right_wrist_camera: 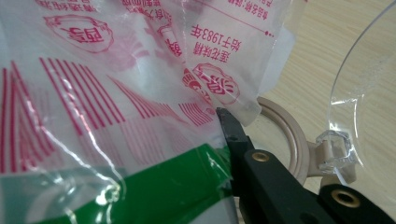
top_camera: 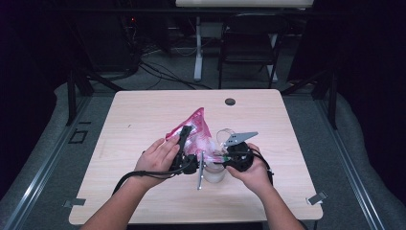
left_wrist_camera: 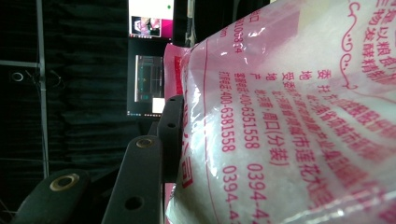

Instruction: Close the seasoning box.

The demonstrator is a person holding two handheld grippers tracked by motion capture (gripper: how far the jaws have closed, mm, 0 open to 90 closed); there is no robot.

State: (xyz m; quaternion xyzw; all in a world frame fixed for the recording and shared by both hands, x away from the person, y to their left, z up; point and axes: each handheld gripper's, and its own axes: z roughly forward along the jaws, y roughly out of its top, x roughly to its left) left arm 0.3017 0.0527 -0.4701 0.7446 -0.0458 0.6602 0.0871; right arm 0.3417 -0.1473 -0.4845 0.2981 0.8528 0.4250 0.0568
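Observation:
A plastic bag (top_camera: pixel 198 127) printed in pink, with white grains inside, is held tilted over the middle of the table. My left gripper (top_camera: pixel 184 136) is shut on its left side. In the left gripper view the bag (left_wrist_camera: pixel 289 116) presses against one black jaw and hides the other. My right gripper (top_camera: pixel 223 154) is shut on the bag's lower corner. In the right gripper view the bag (right_wrist_camera: pixel 116 107) shows pink and green print and covers one jaw. Under the bag stands a clear jar (top_camera: pixel 214 173) with a beige rim (right_wrist_camera: pixel 292 140) and an open hinged clear lid (right_wrist_camera: pixel 359 93).
The wooden table (top_camera: pixel 143 115) has a round black grommet (top_camera: pixel 230 101) near its far edge. Behind the table are a folding chair (top_camera: pixel 249 43), a desk leg and cables on the floor. Screens (left_wrist_camera: pixel 149 70) glow in the dark background.

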